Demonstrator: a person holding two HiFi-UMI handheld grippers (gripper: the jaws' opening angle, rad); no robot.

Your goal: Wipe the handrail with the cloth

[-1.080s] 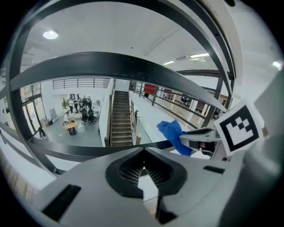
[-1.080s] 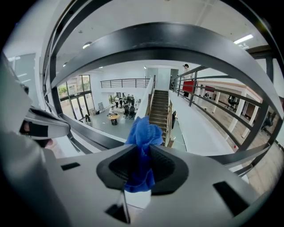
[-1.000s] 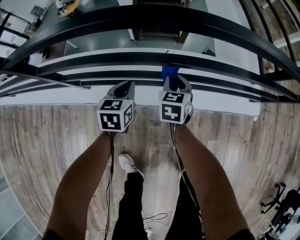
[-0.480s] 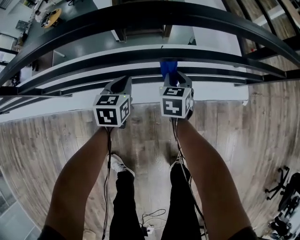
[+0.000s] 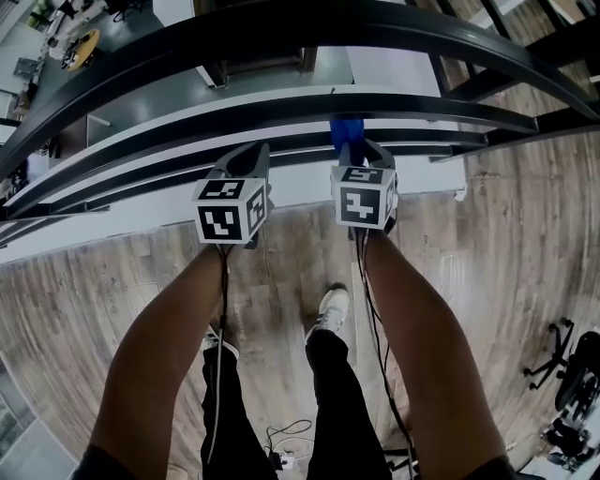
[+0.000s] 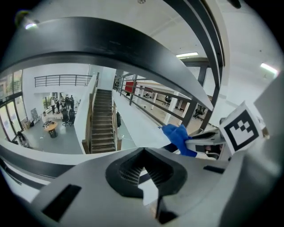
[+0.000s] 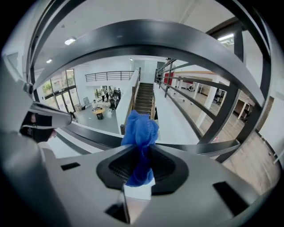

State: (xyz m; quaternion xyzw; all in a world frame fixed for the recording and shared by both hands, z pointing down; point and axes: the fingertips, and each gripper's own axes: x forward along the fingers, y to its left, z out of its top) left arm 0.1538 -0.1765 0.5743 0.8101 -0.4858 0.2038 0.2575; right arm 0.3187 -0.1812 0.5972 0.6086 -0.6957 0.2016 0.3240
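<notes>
A black curved handrail (image 5: 309, 26) tops the railing ahead of me, with thinner black rails (image 5: 281, 111) below it. My right gripper (image 5: 356, 150) is shut on a blue cloth (image 5: 345, 131), which sticks out past the jaws near the lower rails. In the right gripper view the cloth (image 7: 141, 133) bunches between the jaws, under the broad handrail (image 7: 146, 44). My left gripper (image 5: 246, 161) is shut with nothing in it and sits level with the right one. The left gripper view shows the handrail (image 6: 97, 48) overhead and the blue cloth (image 6: 179, 138) at the right.
I stand on a wooden floor (image 5: 84, 281) on an upper level, close to the railing. Beyond the rails lie a staircase (image 7: 144, 100) and a lower hall with people and desks (image 6: 57, 111). An office chair base (image 5: 553, 347) stands at the right.
Both grippers drifted slightly right along the railing, and the view turned. The person's feet shifted as they stepped. The cloth stays held in the right gripper.
</notes>
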